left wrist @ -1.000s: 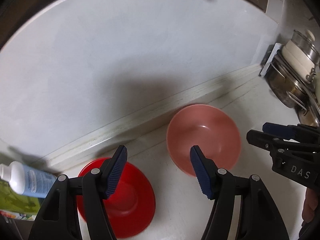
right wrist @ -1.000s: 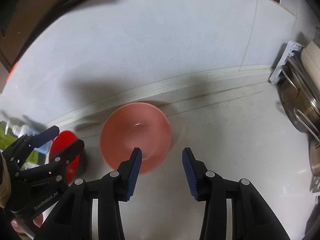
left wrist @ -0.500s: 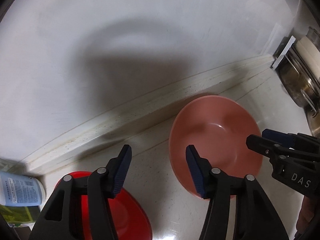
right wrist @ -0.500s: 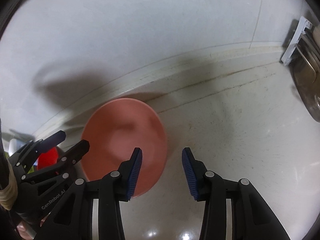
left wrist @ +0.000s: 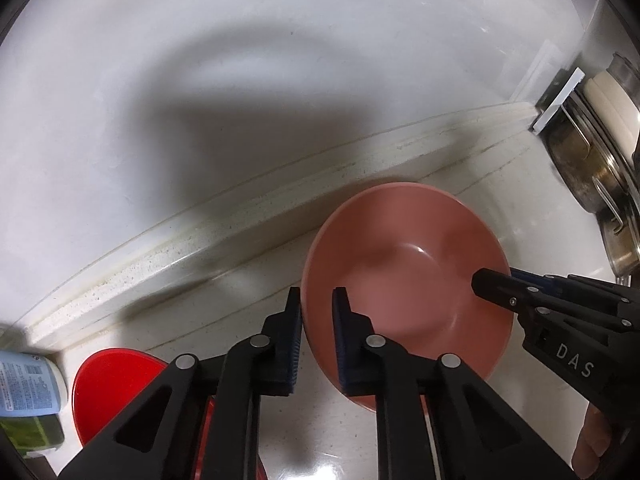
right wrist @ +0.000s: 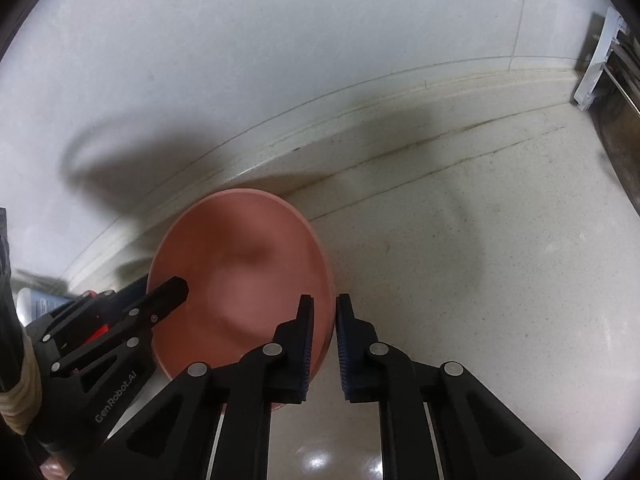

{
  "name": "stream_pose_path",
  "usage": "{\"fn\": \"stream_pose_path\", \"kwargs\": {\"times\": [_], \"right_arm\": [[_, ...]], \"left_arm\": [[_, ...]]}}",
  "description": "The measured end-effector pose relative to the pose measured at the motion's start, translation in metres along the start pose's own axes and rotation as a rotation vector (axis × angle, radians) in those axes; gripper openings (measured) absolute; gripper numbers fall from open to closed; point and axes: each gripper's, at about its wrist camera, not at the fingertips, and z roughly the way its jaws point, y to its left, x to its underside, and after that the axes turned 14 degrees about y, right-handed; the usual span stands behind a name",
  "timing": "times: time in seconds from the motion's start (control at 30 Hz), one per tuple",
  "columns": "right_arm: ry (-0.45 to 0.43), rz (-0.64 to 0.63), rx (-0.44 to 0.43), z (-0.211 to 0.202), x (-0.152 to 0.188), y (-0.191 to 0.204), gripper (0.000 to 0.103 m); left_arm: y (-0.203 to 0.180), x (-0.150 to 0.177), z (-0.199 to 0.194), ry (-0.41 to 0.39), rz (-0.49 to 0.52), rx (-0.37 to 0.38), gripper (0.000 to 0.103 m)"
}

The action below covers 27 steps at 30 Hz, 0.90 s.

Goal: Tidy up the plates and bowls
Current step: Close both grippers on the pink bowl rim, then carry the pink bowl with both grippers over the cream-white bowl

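A: What does the left claw [left wrist: 317, 334] do?

B: Its jaws have just been closing, and now they pinch the near left rim of the pink bowl [left wrist: 404, 264]. One blue pad is outside the rim, the other is inside.

A: And the right claw [right wrist: 323, 338]?

B: The same on the other side. Its jaws have also just been closing, and they grip the right rim of the same bowl, one pad inside and one outside. In the left view its black tip reaches into the bowl from the right.

A: Where is the bowl?

B: It is on the pale speckled table [right wrist: 460, 272], near the low ledge at the foot of the white wall [left wrist: 200, 80]. I cannot tell if it is lifted off the table.

A: What else is around?

B: A red plate [left wrist: 116, 384] lies on the table to the left of the bowl, partly hidden behind the left claw. Further left, at the edge, there is a white bottle with a blue label [left wrist: 28, 384]. At the far right are metal pots [left wrist: 588, 168] in a rack.
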Motion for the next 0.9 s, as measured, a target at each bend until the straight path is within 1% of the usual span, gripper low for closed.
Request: {"fn": "stream_pose_path", "kwargs": {"times": [0.17, 0.37, 0.63, 0.67, 0.77, 0.8, 0.9], "right_arm": [[-0.005, 0.005, 0.013, -0.001, 0.003, 0.001, 0.011], [-0.014, 0.004, 0.012, -0.010, 0.013, 0.005, 0.011], [-0.041, -0.010, 0.010, -0.032, 0.027, 0.004, 0.011], [-0.046, -0.012, 0.012, -0.026, 0.028, 0.005, 0.011], [-0.063, -0.021, 0.020, -0.038, 0.041, 0.008, 0.011], [-0.074, -0.025, 0.024, -0.044, 0.049, 0.002, 0.011], [-0.094, -0.028, 0.037, -0.056, 0.066, 0.002, 0.011]], "left_arm": [[0.002, 0.006, -0.002, -0.004, -0.012, 0.011, 0.014], [0.002, 0.020, -0.015, -0.022, -0.029, 0.023, 0.014], [-0.007, 0.055, -0.045, -0.052, -0.047, 0.050, 0.014], [-0.010, 0.062, -0.051, -0.058, -0.044, 0.051, 0.014], [-0.015, 0.077, -0.062, -0.075, -0.039, 0.063, 0.014], [-0.018, 0.084, -0.067, -0.078, -0.038, 0.070, 0.014], [-0.022, 0.098, -0.078, -0.083, -0.034, 0.075, 0.014]]}}
